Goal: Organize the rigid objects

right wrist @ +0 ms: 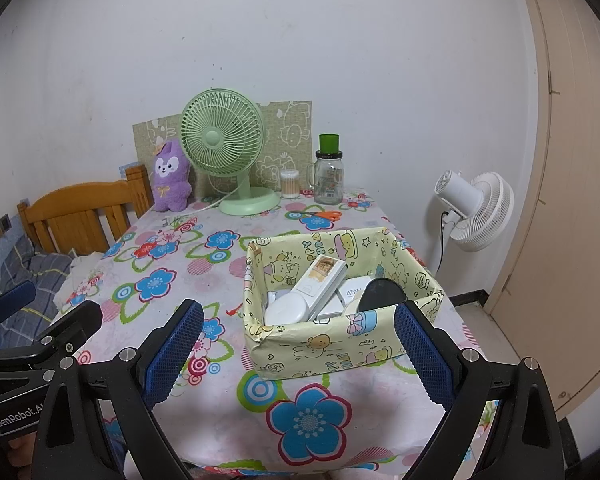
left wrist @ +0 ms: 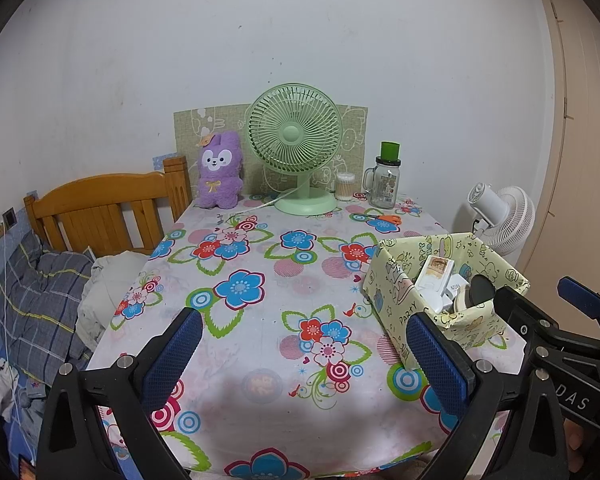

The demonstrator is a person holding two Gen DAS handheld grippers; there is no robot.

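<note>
We find both grippers held above the near edge of the table (left wrist: 260, 412), which is covered by a white cloth printed with blue, red and pink flowers. The left gripper (left wrist: 304, 354) has its blue-padded fingers spread wide, with nothing between them. The right gripper (right wrist: 300, 354) is likewise spread wide and holds nothing; its fingers frame the box without touching it.

The open rectangular box wrapped in pale yellow cartoon-print paper (right wrist: 340, 350) stands near the right edge of the table, toward the near right corner. Inside it we note a long white rectangular case with a tan label (right wrist: 320, 282) lying tilted across the other contents, a white rounded-square case (right wrist: 286, 310) at the left side, a white block marked "45W" (right wrist: 354, 292) toward the right, and a black round disc (right wrist: 382, 294) standing on edge against the near right wall. How these items rest beneath the long case we cannot tell.

Along the far edge of the table stand a purple plush rabbit (left wrist: 220, 170) at the left corner, a pale green desk fan (left wrist: 296, 148) at the middle, a clear round tub of cotton swabs (left wrist: 345, 186) just beside its base, and a glass mug-jar with a green cap (left wrist: 386, 178) toward the right. Orange-handled scissors (left wrist: 382, 219) lie flat on the cloth in front of the jar.
</note>
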